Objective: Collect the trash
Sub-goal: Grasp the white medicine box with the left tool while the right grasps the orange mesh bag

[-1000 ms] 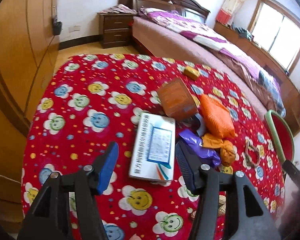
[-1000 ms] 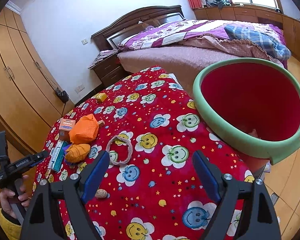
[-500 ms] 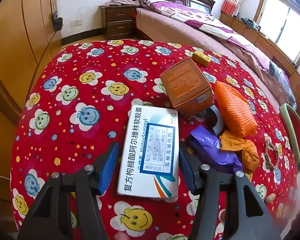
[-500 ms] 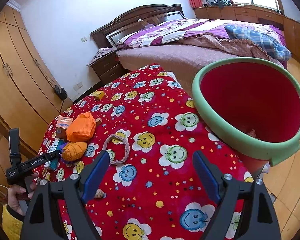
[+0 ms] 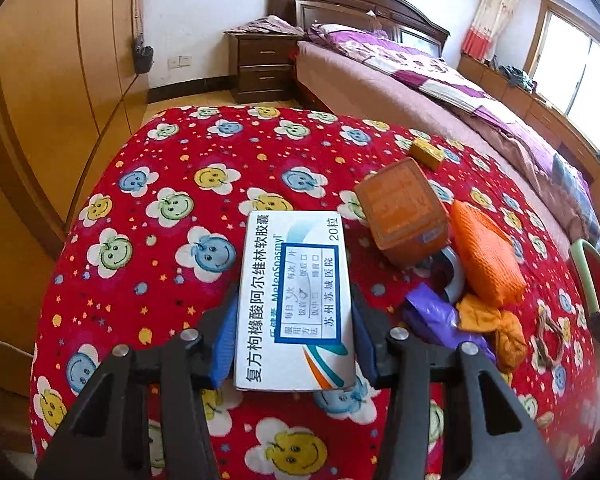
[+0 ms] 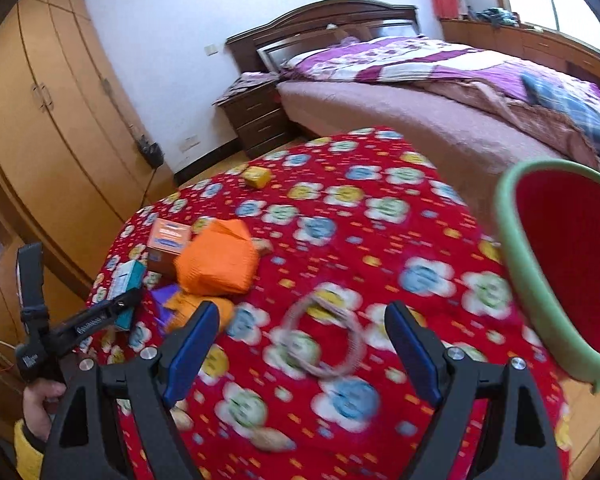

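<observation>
Your left gripper [image 5: 294, 338] straddles the white medicine box [image 5: 294, 292], which lies flat on the red smiley-print tablecloth [image 5: 172, 184]. The box's near half sits between the jaws, its long axis running along the fingers, and both blue pads [image 5: 225, 342] meet its long sides; the jaws appear clamped on the box, though contact on the right side is partly hidden by the box edge. The far end of the box extends past the fingertips.

Just right of the box stands an orange carton [image 5: 402, 214], with an orange mesh pouch [image 5: 486, 258] beside it. A purple wrapper [image 5: 436, 318] and a crumpled orange cloth [image 5: 496, 330] lie near the right finger, apart from it. A small yellow box [image 5: 426, 154] rests farther back.

Your right gripper [image 6: 298, 350] hovers over the tablecloth with its jaws spread wide and nothing between the pads. A loop of cord [image 6: 324, 338] lies on the cloth between the two fingers, blurred in the right wrist view. The red bin with a green rim [image 6: 520, 264] stands at the table's right edge, well apart from the medicine box.
</observation>
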The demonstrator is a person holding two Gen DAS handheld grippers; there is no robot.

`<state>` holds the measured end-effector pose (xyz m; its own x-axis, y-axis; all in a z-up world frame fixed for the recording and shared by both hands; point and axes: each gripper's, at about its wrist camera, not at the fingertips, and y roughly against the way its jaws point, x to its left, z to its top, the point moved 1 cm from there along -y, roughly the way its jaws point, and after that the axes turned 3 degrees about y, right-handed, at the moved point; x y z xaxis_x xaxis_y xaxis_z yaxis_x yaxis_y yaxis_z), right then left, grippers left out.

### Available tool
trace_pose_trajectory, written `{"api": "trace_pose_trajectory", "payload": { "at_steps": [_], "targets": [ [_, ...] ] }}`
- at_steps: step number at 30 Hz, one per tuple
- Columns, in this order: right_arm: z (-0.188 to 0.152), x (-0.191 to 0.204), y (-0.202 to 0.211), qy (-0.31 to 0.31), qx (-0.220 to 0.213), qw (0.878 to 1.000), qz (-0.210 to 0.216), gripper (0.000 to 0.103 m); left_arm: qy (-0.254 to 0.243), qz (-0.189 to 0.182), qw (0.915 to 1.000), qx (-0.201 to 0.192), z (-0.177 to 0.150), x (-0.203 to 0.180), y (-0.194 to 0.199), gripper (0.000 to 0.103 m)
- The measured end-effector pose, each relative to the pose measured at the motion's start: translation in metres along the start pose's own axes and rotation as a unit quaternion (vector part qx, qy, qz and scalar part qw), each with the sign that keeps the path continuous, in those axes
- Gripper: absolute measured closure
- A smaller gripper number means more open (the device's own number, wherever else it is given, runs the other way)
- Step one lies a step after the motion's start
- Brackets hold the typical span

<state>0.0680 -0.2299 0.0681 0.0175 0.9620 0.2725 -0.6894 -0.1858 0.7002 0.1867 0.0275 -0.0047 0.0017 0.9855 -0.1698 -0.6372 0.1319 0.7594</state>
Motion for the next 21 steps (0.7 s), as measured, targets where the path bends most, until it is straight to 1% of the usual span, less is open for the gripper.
{"api": "trace_pose_trajectory", "payload": {
  "at_steps": [5,9,12,13,14,16,17,18,21],
  "targets": [
    [0.012,0.027,-0.035,0.019,0.020,1.000,0.011,0.016,0.004,-0.006,1.0000,-0.004,-0.001,-0.003,-0.010,0.052],
    [0.015,0.039,-0.061,0.020,0.035,0.999,0.016,0.016,0.014,-0.030,0.9994,-0.009,0.000,-0.003,-0.010,0.052],
    [0.016,0.041,-0.075,0.020,0.043,0.999,0.017,0.017,0.020,-0.038,0.9990,-0.007,0.000,-0.001,-0.010,0.052],
    [0.015,0.040,-0.079,0.019,0.045,0.999,0.016,0.022,0.020,-0.041,0.9989,-0.007,-0.001,-0.002,-0.009,0.052],
    [0.014,0.040,-0.083,0.018,0.047,0.999,0.019,0.030,0.019,-0.044,0.9988,-0.009,-0.001,-0.002,-0.009,0.052],
    [0.012,0.038,-0.090,0.012,0.052,0.998,0.023,0.041,0.019,-0.048,0.9986,-0.009,-0.002,-0.003,-0.008,0.052],
    [0.012,0.038,-0.090,0.018,0.043,0.999,0.017,0.049,0.020,-0.049,0.9986,-0.007,-0.002,-0.004,-0.009,0.052],
    [0.012,0.039,-0.092,0.026,0.047,0.998,0.017,0.053,0.020,-0.050,0.9985,-0.005,-0.003,-0.004,-0.009,0.052],
    [0.012,0.041,-0.093,0.036,0.046,0.998,0.017,0.056,0.020,-0.054,0.9983,-0.005,-0.004,-0.006,-0.008,0.052]
  ]
}}
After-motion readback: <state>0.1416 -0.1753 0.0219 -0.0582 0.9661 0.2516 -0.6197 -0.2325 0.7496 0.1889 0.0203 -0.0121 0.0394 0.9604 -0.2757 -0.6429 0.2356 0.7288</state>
